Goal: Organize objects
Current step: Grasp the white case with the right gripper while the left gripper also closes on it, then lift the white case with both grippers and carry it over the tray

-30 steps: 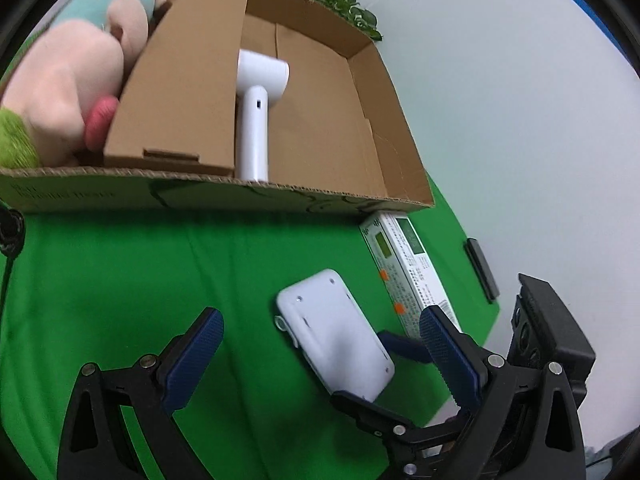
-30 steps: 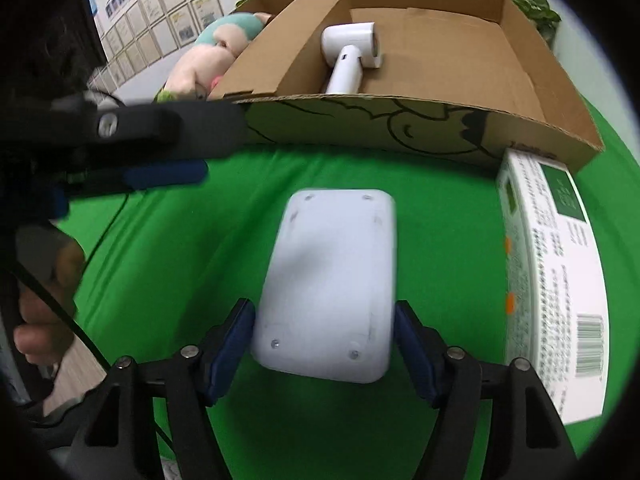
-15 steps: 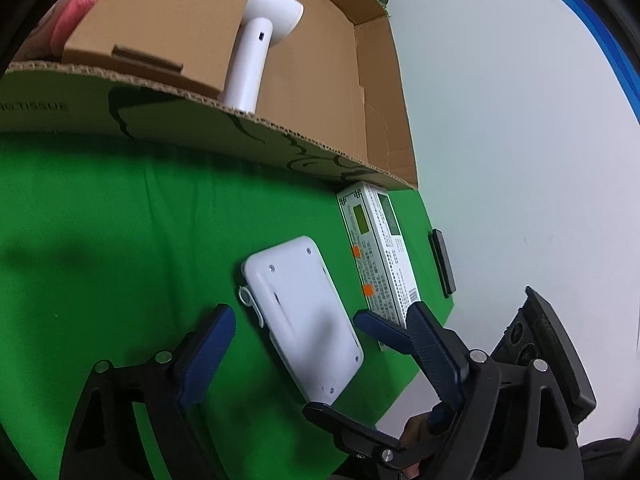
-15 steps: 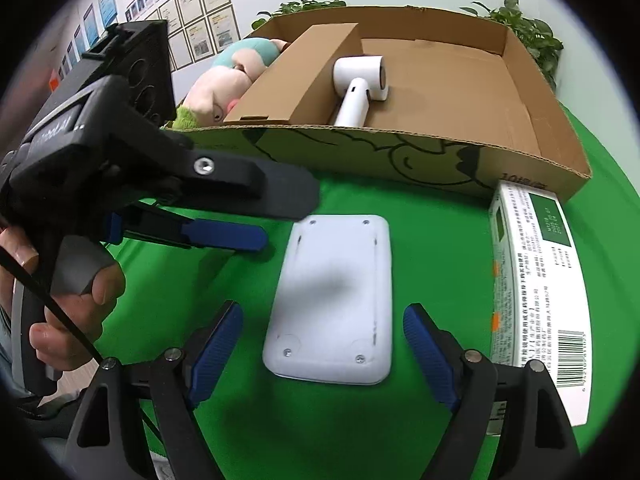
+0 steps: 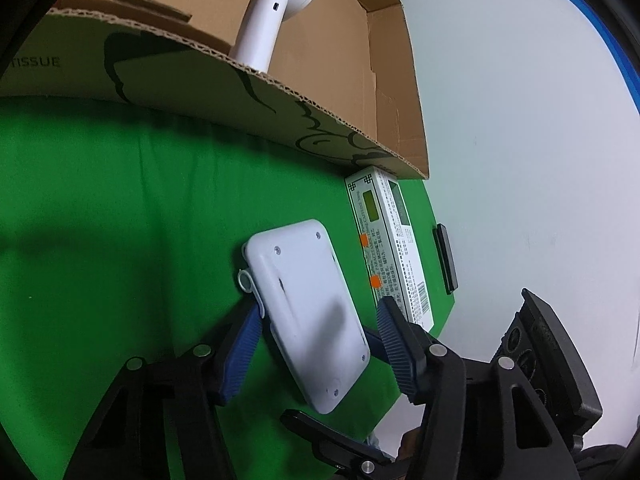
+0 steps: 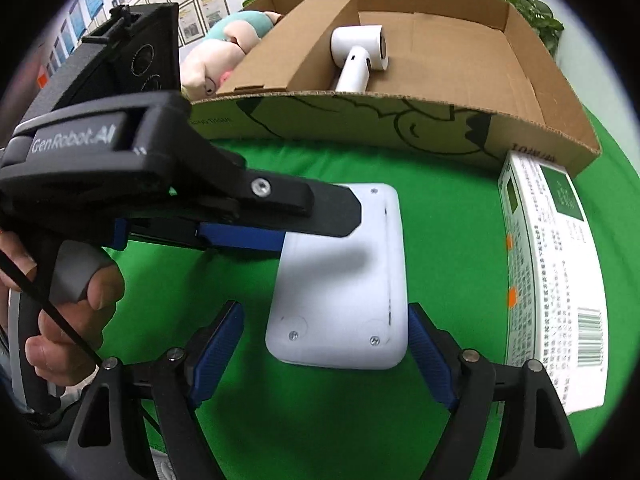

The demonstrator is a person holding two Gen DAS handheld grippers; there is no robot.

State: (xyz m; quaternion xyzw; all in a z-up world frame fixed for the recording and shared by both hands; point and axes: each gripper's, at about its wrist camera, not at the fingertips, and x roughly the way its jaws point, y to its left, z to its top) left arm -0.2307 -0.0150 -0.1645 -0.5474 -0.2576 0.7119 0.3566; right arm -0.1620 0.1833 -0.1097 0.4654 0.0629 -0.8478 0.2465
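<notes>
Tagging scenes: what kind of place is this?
Probably an office or lab data-collection setup: green cloth over the table, framed certificates on the wall, potted plants behind a cardboard box.

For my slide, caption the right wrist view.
Both grippers flank a white device lying before a cardboard box.

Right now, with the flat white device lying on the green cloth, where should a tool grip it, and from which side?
Grip the white device across its two long edges near the end closest to the tools, coming in low from that end. It is thin and lies flat, so only the edges offer purchase. The left tool already straddles it this way.
</notes>
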